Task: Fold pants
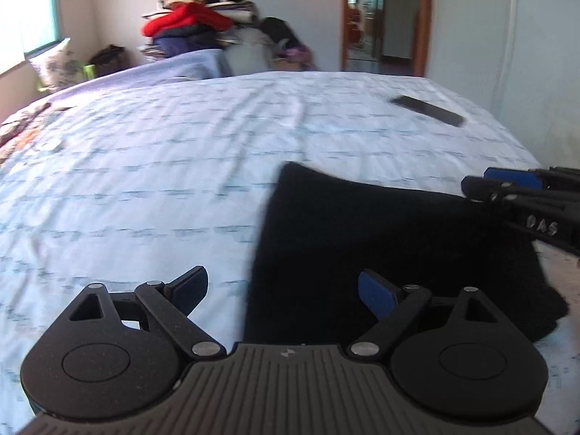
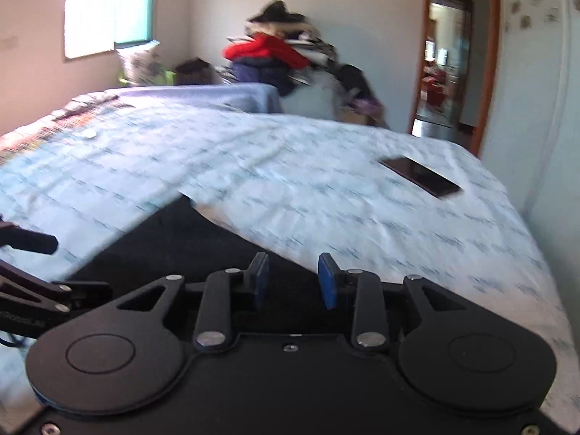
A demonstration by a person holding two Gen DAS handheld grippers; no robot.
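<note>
The black pants lie folded into a compact pad on the light blue bedsheet. My left gripper is open wide and empty, hovering over the pad's near left edge. My right gripper is open with a narrower gap and holds nothing, just above the pants at their right side. The right gripper also shows in the left wrist view at the pad's far right corner. The left gripper shows at the left edge of the right wrist view.
A black phone lies on the sheet at the far right, also in the right wrist view. A pile of clothes with a red garment stands beyond the bed. A doorway is at the back right.
</note>
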